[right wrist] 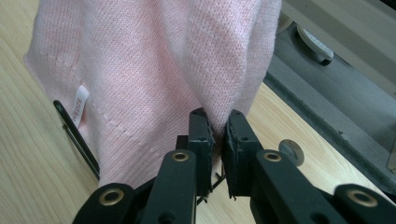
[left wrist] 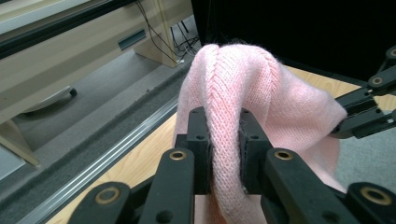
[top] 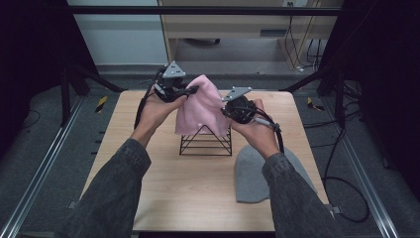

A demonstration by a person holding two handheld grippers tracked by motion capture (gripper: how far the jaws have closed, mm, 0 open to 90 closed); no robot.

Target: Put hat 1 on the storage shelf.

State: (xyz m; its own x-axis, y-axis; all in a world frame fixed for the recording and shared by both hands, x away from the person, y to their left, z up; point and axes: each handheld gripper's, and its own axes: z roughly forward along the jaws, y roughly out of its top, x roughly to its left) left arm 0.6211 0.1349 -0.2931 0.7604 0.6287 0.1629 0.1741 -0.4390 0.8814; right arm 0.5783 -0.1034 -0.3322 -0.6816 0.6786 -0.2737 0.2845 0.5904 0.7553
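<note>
step: pink beanie (top: 200, 106) held over wire stand (top: 206, 141), frame centre
jaws: both grippers clenched on knit
next: likely lower it evenly

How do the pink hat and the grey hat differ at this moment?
The pink hat is draped over the wire stand; the grey hat lies flat on the table. Both claws, left and right, pinch the pink hat; the grey hat is untouched. Both look knitted.

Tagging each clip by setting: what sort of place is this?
Probably a lab recording station: a small wooden table framed by black curtains, floor rails alongside, and loose cables on grey carpet.
</note>
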